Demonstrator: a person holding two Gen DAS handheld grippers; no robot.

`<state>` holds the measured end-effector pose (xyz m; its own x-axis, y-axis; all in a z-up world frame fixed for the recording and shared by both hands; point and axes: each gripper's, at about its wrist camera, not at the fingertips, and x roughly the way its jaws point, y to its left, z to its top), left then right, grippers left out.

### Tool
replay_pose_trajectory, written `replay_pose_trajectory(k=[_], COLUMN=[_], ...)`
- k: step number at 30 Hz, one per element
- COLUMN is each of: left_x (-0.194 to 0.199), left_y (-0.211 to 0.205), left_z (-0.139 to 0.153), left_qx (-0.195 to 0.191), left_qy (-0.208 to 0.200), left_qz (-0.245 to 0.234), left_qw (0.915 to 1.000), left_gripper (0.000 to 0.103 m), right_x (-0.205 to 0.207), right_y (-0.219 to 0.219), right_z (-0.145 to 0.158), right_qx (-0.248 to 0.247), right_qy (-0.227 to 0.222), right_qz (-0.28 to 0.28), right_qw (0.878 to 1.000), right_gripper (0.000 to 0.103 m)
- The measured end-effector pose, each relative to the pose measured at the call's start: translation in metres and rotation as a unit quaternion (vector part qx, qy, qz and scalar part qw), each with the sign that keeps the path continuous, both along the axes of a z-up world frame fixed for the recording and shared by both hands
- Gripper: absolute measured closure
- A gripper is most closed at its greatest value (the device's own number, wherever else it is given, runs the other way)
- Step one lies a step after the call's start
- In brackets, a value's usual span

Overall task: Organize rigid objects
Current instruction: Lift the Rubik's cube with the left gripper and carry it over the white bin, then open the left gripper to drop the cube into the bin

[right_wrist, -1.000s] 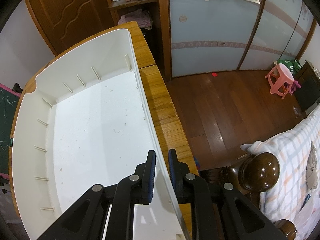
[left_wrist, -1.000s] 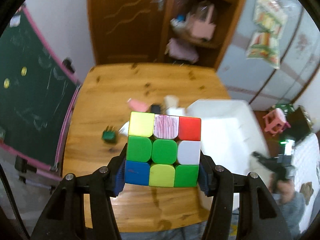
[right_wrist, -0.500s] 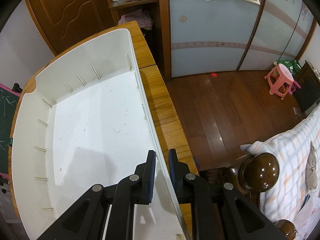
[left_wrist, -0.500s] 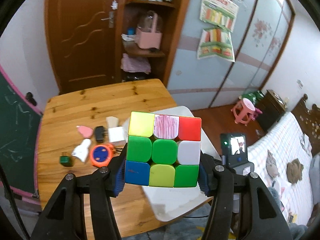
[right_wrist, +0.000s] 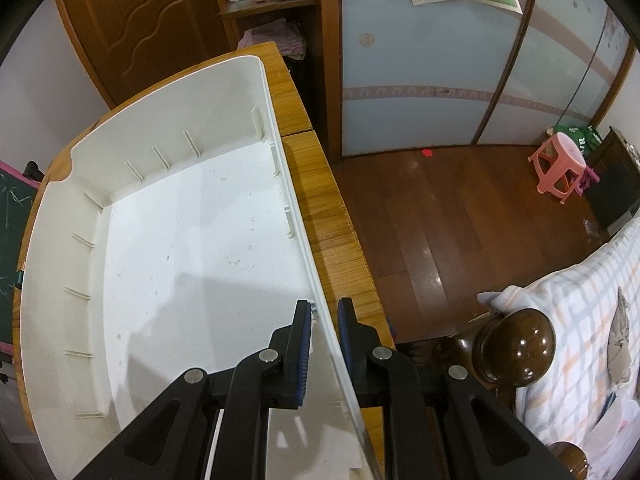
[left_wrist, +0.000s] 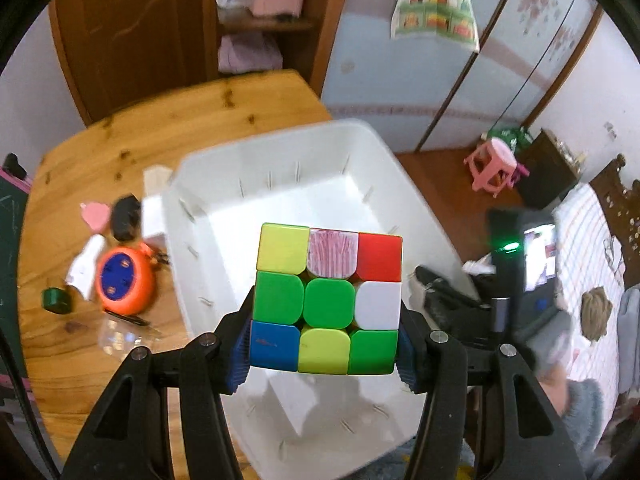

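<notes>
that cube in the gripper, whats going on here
A person with a gripper in each hand is sorting things into a white bin. The left gripper is clamped on a scrambled puzzle cube and holds it over the bin, which has nothing in it. The right gripper pinches the bin's side wall, apparently steadying it. An orange disc-shaped item and a few small pieces sit on the wooden table beside the bin.

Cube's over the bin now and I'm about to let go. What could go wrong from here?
1. The cube sits well above the floor of the bin; released here it may bounce or tumble.
2. The left gripper pinches only the cube's lower rows, so a sudden tilt could slip it.
3. The right gripper clamps the bin's wall; a hard landing could jolt that hold.
</notes>
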<state>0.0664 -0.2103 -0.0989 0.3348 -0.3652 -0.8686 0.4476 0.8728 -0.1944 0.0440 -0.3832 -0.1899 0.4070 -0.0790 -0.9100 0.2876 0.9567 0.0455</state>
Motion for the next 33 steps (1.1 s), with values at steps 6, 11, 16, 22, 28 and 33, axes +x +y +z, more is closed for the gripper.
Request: replay_pose_trajectory(k=[6,11,16,22,28,33], left_x=[0.01,0.013,0.005,0.006,-0.001,-0.003], left_y=[-0.011,-0.01,-0.02,-0.026,-0.033,-0.032], left_z=[-0.043,-0.069,-0.077,-0.097,-0.099,-0.098], left_qx=[0.031,0.055,0.076,0.098,0.113,0.114], left_qy=[0.039,0.073,0.083,0.105,0.094,0.093], left_qz=[0.006,0.016,0.004,0.002,-0.009,-0.008], left_qw=[0.9987,0.9957,0.9936,0.9897,0.9891,0.9891], left_gripper=[0.042,0.042,0.041,0.042,0.041,0.041], right_x=[0.0,-0.001,0.0,-0.001,-0.002,-0.002], right_y=[0.0,-0.001,-0.001,0.0,-0.001,-0.002], right_z=[0.0,-0.001,0.0,0.0,0.0,0.0], right_qx=[0.003,0.004,0.004,0.004,0.006,0.006], right_qy=[-0.001,0.001,0.002,0.0,0.002,0.002], right_qz=[-0.001,-0.002,-0.002,-0.002,-0.004,-0.003], right_qw=[1.0,1.0,1.0,1.0,1.0,1.0], right_gripper=[0.088,0.088,0.087,0.087,0.087,0.087])
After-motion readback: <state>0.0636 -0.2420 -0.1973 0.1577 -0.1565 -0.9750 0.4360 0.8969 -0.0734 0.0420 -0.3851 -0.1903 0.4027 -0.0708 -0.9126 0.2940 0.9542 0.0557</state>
